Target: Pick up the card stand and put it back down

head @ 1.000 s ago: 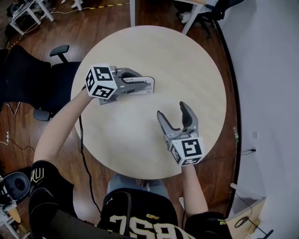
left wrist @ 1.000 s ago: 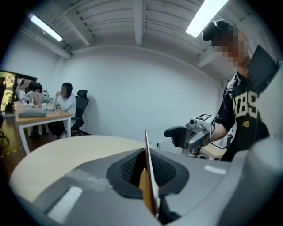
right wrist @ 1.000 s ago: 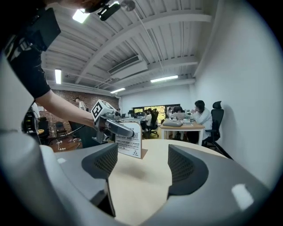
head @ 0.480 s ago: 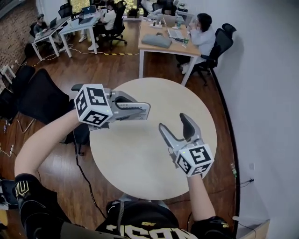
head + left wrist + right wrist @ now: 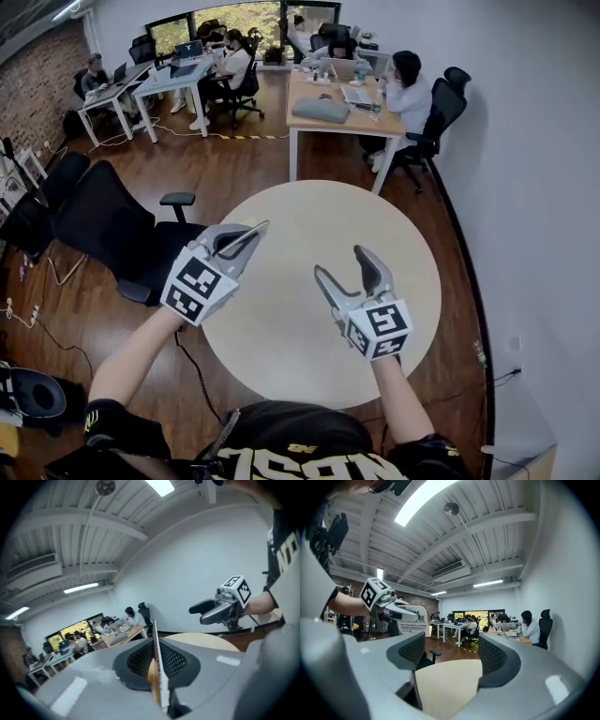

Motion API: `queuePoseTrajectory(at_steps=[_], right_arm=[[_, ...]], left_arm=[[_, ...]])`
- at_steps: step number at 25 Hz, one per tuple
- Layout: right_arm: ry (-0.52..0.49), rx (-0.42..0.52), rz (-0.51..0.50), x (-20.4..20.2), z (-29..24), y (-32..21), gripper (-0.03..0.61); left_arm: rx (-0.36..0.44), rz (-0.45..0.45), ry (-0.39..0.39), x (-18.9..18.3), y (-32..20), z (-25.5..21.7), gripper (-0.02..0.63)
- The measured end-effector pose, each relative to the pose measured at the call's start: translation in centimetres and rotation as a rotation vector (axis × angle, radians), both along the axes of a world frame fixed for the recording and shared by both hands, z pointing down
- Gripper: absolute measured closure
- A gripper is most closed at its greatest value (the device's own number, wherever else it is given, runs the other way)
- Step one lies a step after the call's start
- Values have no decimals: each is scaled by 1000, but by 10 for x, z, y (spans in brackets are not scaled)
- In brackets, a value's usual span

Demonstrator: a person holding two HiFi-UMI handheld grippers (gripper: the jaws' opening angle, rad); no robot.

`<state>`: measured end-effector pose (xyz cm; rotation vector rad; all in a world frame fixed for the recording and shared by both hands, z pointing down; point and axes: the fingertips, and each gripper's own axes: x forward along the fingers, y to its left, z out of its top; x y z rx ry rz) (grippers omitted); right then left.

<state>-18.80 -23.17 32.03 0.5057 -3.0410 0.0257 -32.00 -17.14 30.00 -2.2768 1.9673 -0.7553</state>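
The card stand [image 5: 246,236] is a thin flat plate, seen edge-on between the jaws of my left gripper [image 5: 255,231], which is shut on it. It hangs in the air over the left rim of the round beige table [image 5: 309,216]. In the left gripper view the card stand's edge [image 5: 157,667] runs straight up between the meshed pads. My right gripper [image 5: 341,262] hovers over the table's near right part, jaws apart and empty. The right gripper view shows only the tabletop [image 5: 450,681] between its pads, with the left gripper [image 5: 410,616] raised at the left.
A black office chair [image 5: 122,234] stands just left of the table. Behind the table is a wooden desk [image 5: 337,108] with seated people, and more desks at the back left. A white wall [image 5: 534,187] runs along the right.
Both grippers have risen off the table. The left one carried the card stand up and leftward and turned it from lying flat to edge-on. The head view now takes in the room.
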Motion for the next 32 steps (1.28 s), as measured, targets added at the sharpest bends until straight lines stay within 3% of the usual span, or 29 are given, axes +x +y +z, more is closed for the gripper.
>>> queuePoseTrajectory(at_steps=[4,12,18,23,32], right_arm=[[-30,-18,48,-6,10,-3,218],[-17,18,194,-10,47,-15,219],[-20,15,256,-3,54,-24,218],[-30,13,252,-2,51,-30,224],[-29,-10,283,8,51,-36,230]], left_arm=[[170,-248,28,-19,13,14,598],[318,-558,248,-37,24,60,598],[347,-557,241,-25,14,65,598],[401,-533,249,-16,8,64,598],[392,-494,278,-9,7,58,598]])
